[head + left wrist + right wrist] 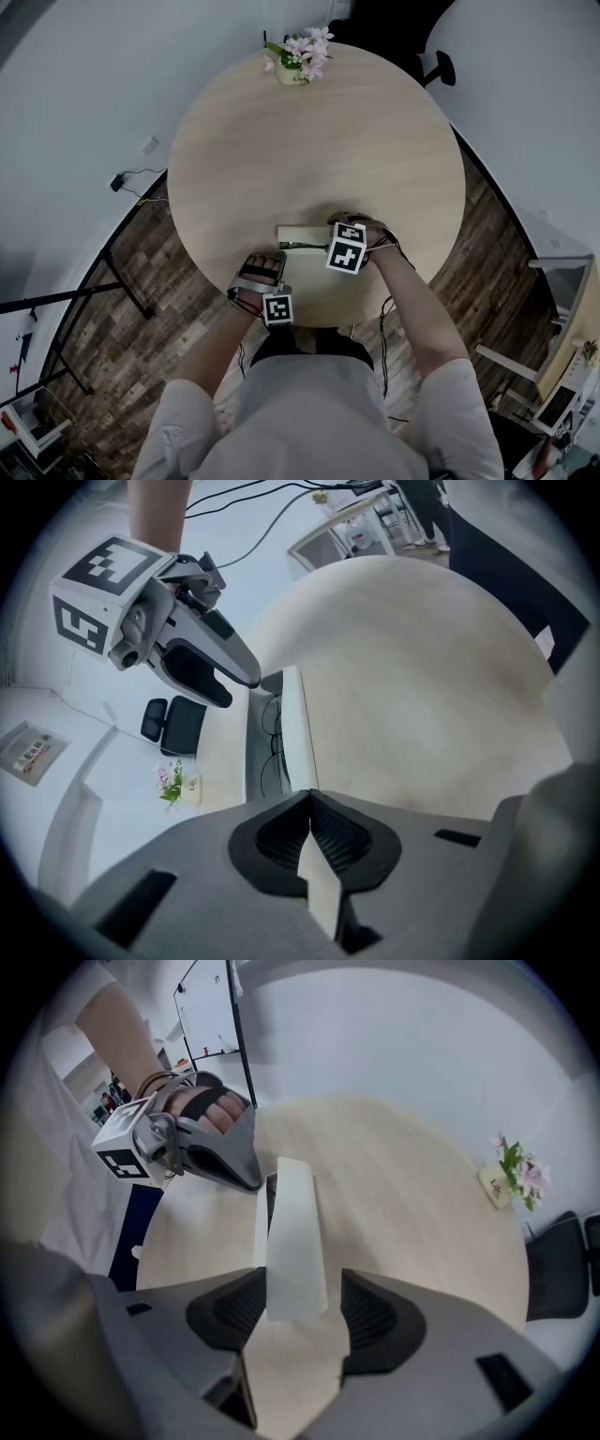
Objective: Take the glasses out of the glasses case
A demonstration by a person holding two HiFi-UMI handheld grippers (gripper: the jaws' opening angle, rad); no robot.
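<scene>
Head view: a white glasses case (298, 233) lies at the near edge of a round wooden table (309, 141), with a gripper at each end of it.

The case is long and narrow, plain white outside and dark inside. In the left gripper view it stands open, and the glasses (271, 741), with thin dark wire rims, lie in the dark trough beside the raised white panel. The left gripper (309, 797) has its jaws pressed together on a thin white flap of the case. The right gripper (298, 1290) points steeply down with its jaws spread. The case's white end stands between them with a gap on one side, and the pads are not pressing on it. A small flower pot (298, 60) sits at the table's far edge.
</scene>
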